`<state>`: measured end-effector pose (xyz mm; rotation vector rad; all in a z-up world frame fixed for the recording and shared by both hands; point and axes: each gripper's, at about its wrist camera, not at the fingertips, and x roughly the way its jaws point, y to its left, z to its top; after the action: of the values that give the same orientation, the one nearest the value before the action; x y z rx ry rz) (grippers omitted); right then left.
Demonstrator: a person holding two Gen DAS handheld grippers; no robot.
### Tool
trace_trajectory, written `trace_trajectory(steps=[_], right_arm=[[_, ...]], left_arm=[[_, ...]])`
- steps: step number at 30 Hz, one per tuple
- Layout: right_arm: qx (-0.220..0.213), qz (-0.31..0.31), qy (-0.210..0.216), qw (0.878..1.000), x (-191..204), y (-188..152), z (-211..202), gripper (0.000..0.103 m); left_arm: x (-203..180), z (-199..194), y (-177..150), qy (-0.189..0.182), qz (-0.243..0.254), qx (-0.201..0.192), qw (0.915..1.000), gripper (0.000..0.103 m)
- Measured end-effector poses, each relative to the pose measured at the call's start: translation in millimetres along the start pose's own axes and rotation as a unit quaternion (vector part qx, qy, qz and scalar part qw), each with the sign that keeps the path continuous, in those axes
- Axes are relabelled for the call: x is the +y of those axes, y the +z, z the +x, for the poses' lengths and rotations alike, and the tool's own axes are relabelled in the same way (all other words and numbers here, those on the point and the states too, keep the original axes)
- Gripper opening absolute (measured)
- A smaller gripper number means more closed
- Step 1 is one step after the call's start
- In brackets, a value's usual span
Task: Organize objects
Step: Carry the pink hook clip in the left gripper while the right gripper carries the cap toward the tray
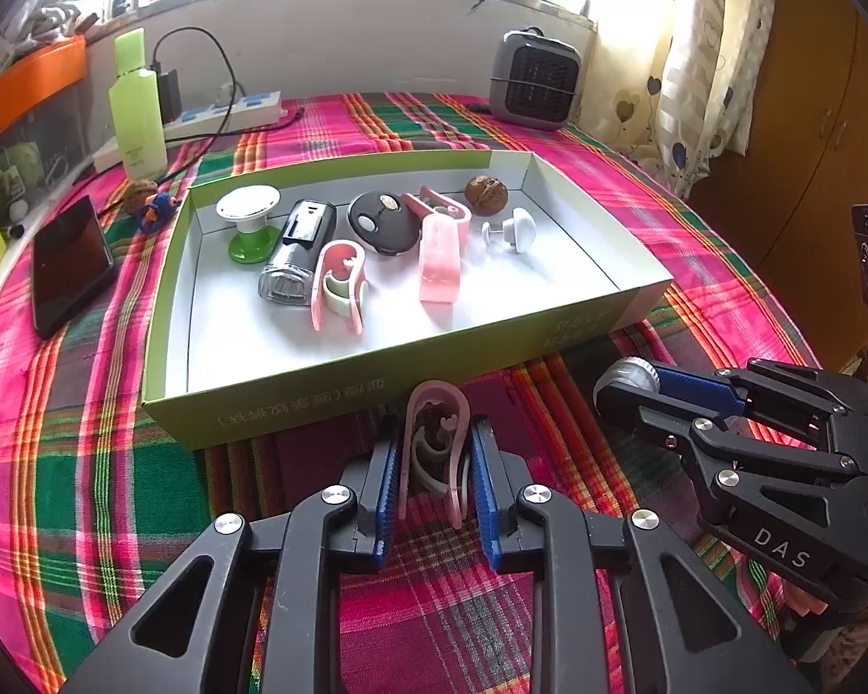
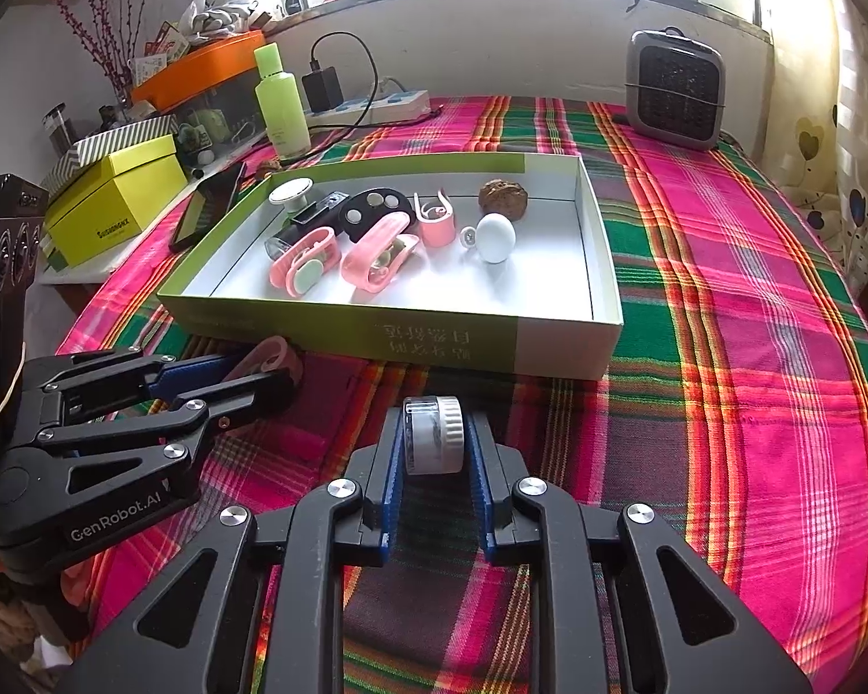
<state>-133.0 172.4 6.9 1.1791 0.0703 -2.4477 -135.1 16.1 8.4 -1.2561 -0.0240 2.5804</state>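
My left gripper (image 1: 434,457) is shut on a pink clip (image 1: 437,439), held just in front of the green box's near wall (image 1: 376,399). My right gripper (image 2: 434,439) is shut on a small clear jar with a white cap (image 2: 434,434), also in front of the box (image 2: 445,341). The right gripper shows in the left wrist view (image 1: 631,387), and the left gripper shows in the right wrist view (image 2: 260,370). Inside the box lie several items: two pink clips (image 1: 338,283), a bike light (image 1: 298,251), a black fob (image 1: 382,220), a walnut (image 1: 486,194) and white knobs (image 1: 512,228).
A phone (image 1: 69,263) lies left of the box. A green bottle (image 1: 136,104), a power strip (image 1: 225,113) and a small heater (image 1: 535,78) stand at the back. A yellow box (image 2: 116,196) sits at the far left. Plaid cloth (image 2: 752,347) covers the table.
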Motion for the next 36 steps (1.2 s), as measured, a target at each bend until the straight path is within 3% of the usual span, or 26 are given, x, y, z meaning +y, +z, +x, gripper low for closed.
trace_trajectory(steps=[23,36], right_arm=[[-0.004,-0.002,0.006,1.0,4,-2,-4,0.02],[-0.027,-0.004,0.008,1.0,5,8,-18,0.02]], left_arm=[[0,-4,-7,-0.004,-0.01,0.002,0.9999,0.021],[0,-16,4,-0.008,-0.017,-0.016,0.9997,0.021]])
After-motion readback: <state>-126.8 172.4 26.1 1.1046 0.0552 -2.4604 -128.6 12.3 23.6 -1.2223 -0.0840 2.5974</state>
